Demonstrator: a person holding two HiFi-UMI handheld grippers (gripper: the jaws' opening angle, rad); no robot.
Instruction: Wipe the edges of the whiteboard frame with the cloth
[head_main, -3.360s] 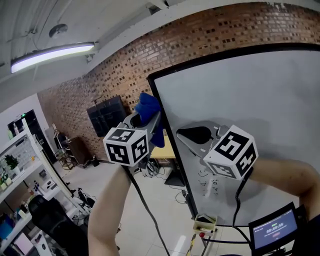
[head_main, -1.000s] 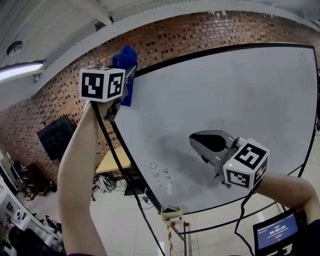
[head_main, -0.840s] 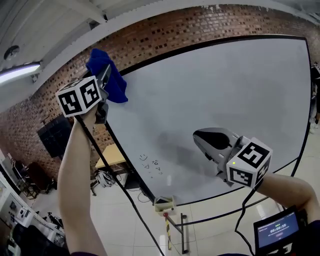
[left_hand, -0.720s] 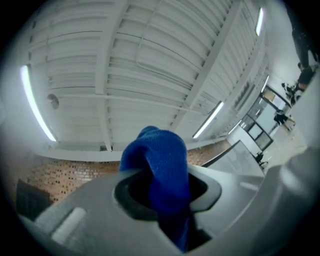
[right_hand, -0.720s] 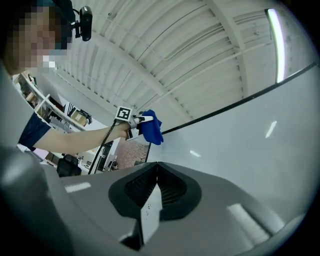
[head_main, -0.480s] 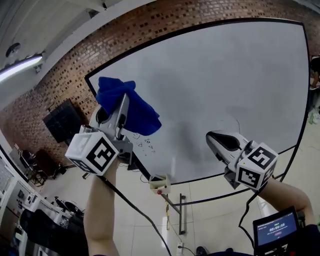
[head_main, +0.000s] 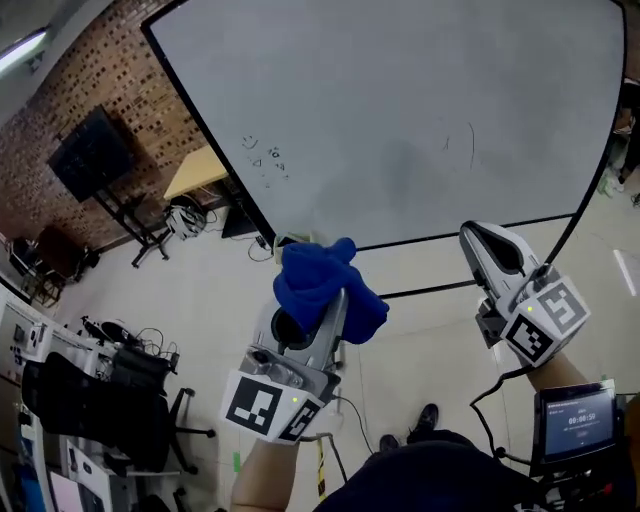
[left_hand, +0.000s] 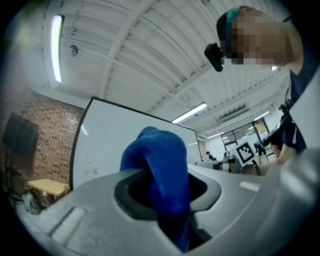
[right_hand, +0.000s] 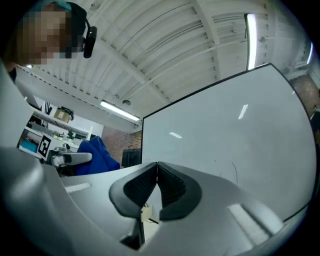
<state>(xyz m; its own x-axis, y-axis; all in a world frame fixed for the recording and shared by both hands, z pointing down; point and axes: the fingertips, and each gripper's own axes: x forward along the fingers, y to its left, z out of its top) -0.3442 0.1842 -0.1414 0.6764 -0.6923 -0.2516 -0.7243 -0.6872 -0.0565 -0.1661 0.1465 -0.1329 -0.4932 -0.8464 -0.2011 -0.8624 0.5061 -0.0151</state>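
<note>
Left gripper (head_main: 331, 306) sits closest to the head camera, its jaws clamped on a bunched blue cloth (head_main: 322, 284) that bulges out above and beside the tips; the left gripper view shows the fabric pinched right between the pads. Off to the right, the right gripper (head_main: 472, 234) has its jaws pressed together on nothing, with only the board behind them in its own view. Both tools hang in the air over the pale floor (head_main: 180, 300), and the cloth touches nothing but the jaws that hold it. Beyond them stands the whiteboard (head_main: 400, 100), whose black frame (head_main: 205, 135) runs up the left side and along the bottom edge, well apart from the cloth. At this instant no wiping is happening. The frame looks evenly dark, so which edges are already cleaned cannot be read from it; judging by the pose, this is either a pause between strokes or a pull-back, and the bottom edge is the nearest one left to reach. Farther off are a wooden table (head_main: 198, 172) and a brick wall (head_main: 70, 75).
</note>
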